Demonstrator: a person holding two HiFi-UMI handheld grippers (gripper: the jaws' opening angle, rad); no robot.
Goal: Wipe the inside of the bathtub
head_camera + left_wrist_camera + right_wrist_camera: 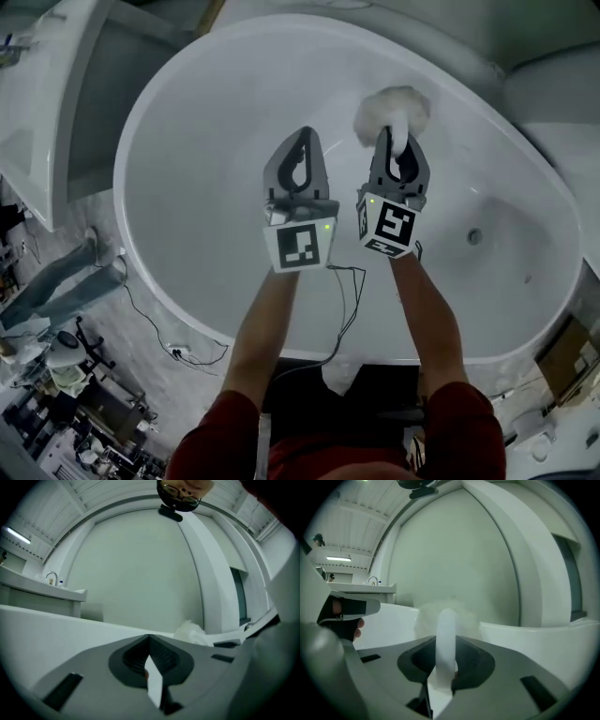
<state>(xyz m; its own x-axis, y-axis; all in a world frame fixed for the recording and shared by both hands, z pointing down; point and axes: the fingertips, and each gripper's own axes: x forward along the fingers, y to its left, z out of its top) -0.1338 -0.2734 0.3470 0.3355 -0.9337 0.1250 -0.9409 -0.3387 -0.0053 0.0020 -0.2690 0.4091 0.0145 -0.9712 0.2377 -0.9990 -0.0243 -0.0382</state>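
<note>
A white oval bathtub (197, 141) fills the head view, seen from above. My right gripper (397, 142) is shut on the white handle (446, 637) of a fluffy white duster. Its head (392, 111) rests against the tub's far inner wall. The duster head (440, 616) shows blurred beyond the jaws in the right gripper view. My left gripper (302, 139) hovers just left of it over the tub floor, shut with nothing held. In the left gripper view the jaws (149, 638) meet, and the duster (190, 631) shows to the right.
The tub's drain (474, 237) lies at the right end of the floor. A toilet (553, 84) stands beyond the tub's right rim. A white basin unit (37, 122) is at the far left. Cables (169, 342) run over the floor by the near rim.
</note>
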